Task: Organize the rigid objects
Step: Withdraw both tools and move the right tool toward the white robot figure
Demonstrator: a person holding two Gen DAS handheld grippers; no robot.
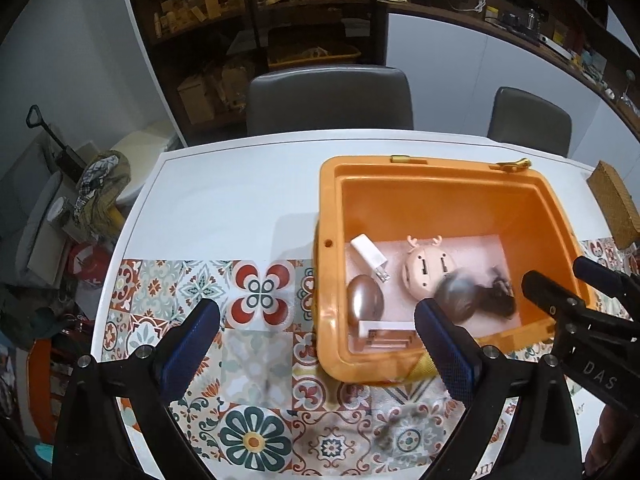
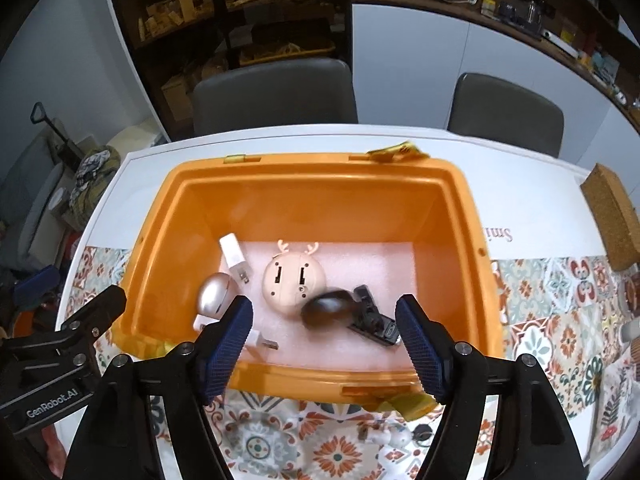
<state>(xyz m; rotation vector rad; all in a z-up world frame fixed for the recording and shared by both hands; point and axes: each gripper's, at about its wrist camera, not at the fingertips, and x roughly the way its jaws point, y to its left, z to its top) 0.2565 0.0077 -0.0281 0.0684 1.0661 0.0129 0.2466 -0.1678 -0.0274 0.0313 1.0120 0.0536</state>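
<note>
Orange bin [image 2: 316, 196] with two white chargers, two mice, one deer gadget [image 2: 293, 280]; both tongs open, empty.

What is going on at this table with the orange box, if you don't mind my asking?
A person with two handheld grippers is sorting small items into an open orange plastic box. The right gripper stands open above the box; a blurred dark rounded object below it looks just dropped, beside a black gadget. A beige deer-faced disc, white plug and silver egg-shaped item already lie inside. The left gripper is open and empty.
</note>
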